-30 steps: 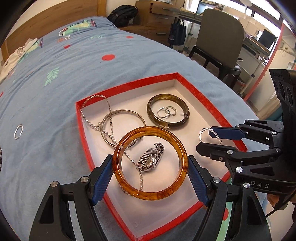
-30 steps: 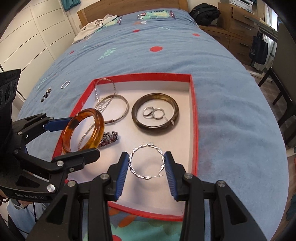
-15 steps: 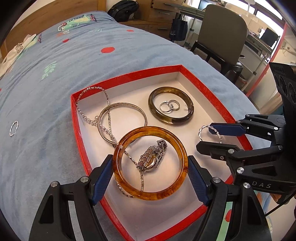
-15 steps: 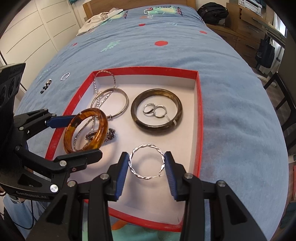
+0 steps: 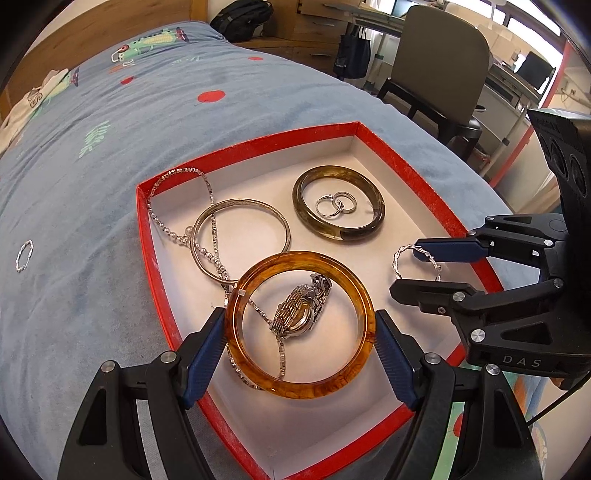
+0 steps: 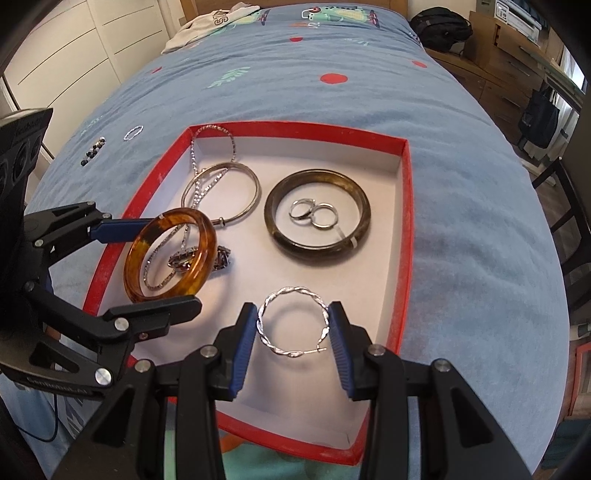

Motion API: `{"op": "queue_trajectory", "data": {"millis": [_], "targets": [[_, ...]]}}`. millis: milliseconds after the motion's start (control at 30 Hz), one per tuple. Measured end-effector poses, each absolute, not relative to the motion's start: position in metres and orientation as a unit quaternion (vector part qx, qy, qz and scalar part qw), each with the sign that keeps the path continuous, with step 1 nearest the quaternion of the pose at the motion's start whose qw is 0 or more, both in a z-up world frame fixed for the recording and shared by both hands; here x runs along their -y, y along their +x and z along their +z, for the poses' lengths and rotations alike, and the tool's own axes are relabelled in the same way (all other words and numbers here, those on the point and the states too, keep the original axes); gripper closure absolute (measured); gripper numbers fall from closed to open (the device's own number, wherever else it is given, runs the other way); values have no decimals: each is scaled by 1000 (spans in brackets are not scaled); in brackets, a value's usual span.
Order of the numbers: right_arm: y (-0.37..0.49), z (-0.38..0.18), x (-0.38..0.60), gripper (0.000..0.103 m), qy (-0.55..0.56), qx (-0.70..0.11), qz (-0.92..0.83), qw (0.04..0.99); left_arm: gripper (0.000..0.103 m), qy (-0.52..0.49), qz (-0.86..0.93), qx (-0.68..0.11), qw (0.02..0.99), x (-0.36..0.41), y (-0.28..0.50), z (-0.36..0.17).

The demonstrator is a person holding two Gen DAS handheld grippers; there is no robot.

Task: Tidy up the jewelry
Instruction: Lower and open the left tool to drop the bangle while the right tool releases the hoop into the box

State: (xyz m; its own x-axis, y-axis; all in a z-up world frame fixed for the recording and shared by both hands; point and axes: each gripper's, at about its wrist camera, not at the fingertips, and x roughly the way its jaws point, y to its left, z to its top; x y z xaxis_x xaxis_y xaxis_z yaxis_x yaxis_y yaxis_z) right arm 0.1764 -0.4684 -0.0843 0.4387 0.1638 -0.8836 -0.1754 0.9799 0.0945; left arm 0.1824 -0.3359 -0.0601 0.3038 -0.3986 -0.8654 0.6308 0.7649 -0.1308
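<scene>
While clamped, claws [image 5: 300, 341] grip amber bangle [image 5: 364, 325].

A home bedroom: blue patterned bedspread [image 6: 461, 177], wooden headboard [image 5: 96, 33], white wardrobe doors [image 6: 62, 55], desk chair [image 5: 439, 66].
</scene>
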Motion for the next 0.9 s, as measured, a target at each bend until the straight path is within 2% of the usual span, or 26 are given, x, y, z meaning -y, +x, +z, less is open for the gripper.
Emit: {"op": "queue_trajectory", "data": {"millis": [400,900], "targets": [[173,-83,469,65,-26,-522,125,843,26,134,-332,-492,793,338,181,-62],[194,-81,463,65,-103,-530,194,819,25,155,-335,-489,790,340,182,-66]]}}
